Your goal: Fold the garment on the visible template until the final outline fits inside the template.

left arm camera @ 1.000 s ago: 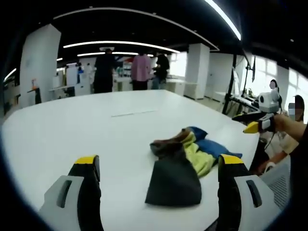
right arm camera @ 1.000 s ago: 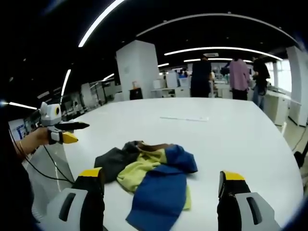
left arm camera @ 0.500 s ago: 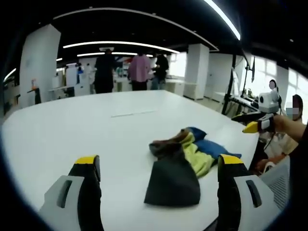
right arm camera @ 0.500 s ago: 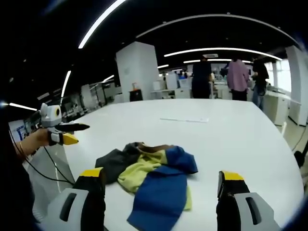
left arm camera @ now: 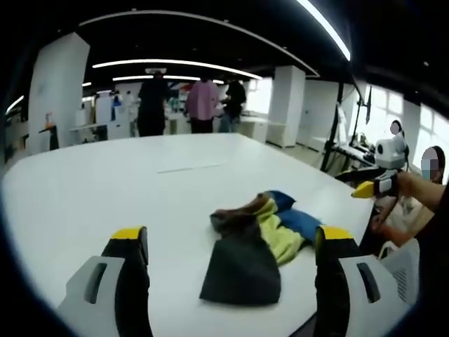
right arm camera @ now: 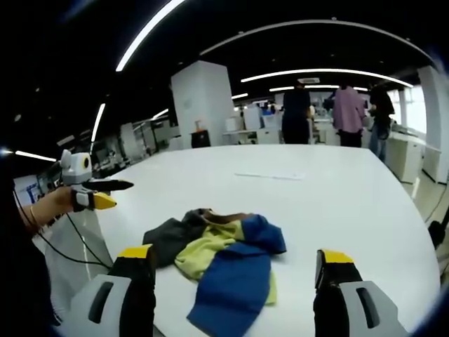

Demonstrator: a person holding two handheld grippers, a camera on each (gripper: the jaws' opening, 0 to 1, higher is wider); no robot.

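A crumpled garment [left arm camera: 256, 242] of dark grey, yellow and blue lies on the white table [left arm camera: 105, 189], between the left gripper's [left arm camera: 228, 242] parted jaws. The right gripper [left arm camera: 375, 184] hovers beyond the table's edge. People [left arm camera: 193, 105] stand far behind.

White table [left arm camera: 84, 182], one crumpled garment [left arm camera: 256, 242] on top.
Table surface is plain white, wide, with a rounded edge; in the right gripper view the table [right arm camera: 351, 203] runs back toward the far end of the room. The garment [right arm camera: 221, 256] lies bunched near the table's near edge, in dark grey, yellow-green, blue and brown panels, nothing flattened out. A thin pale strip [right arm camera: 270, 175] lies flat on the surface well apart from the garment, farther back; seen also in the left gripper view [left arm camera: 191, 168].
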